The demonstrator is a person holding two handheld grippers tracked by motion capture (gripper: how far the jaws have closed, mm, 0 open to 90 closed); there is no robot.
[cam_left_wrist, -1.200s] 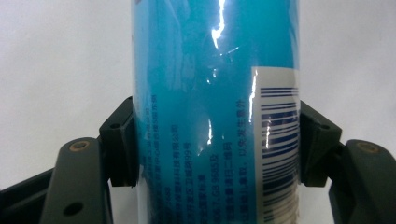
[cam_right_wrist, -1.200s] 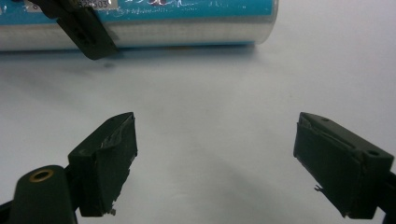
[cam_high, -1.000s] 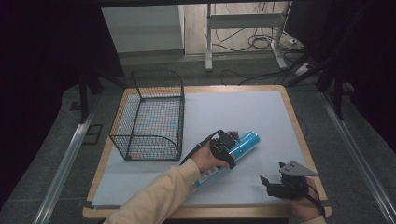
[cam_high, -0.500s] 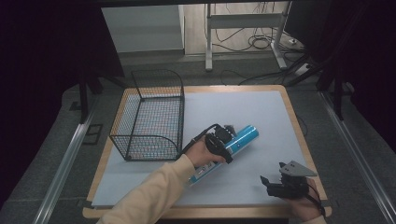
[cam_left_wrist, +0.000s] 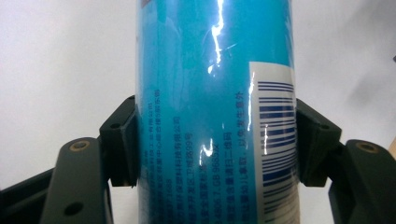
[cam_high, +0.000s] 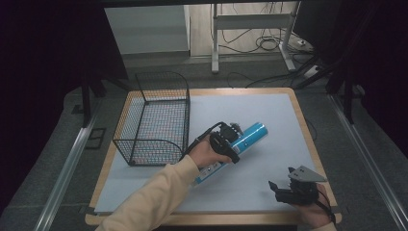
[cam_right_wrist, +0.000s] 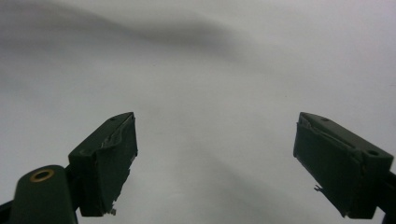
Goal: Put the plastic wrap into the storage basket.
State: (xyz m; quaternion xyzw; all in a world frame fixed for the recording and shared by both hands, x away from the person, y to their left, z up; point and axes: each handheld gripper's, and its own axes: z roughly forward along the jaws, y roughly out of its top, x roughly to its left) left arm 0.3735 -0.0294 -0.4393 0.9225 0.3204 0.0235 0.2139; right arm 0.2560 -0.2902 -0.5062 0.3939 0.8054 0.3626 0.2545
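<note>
The wire basket [cam_high: 156,118] blocks the mat's [cam_high: 269,110] left; right and far stretches lie bare.

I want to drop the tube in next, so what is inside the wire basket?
Nothing shows inside the wire basket; the grey mat is visible through its mesh floor.

A black wire basket [cam_high: 156,120] stands at the left of the pale mat [cam_high: 269,120] on the wooden-edged table [cam_high: 308,144].

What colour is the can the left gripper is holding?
Bright blue, with a white label panel carrying a dark barcode. The can shows best in the left gripper view.
</note>
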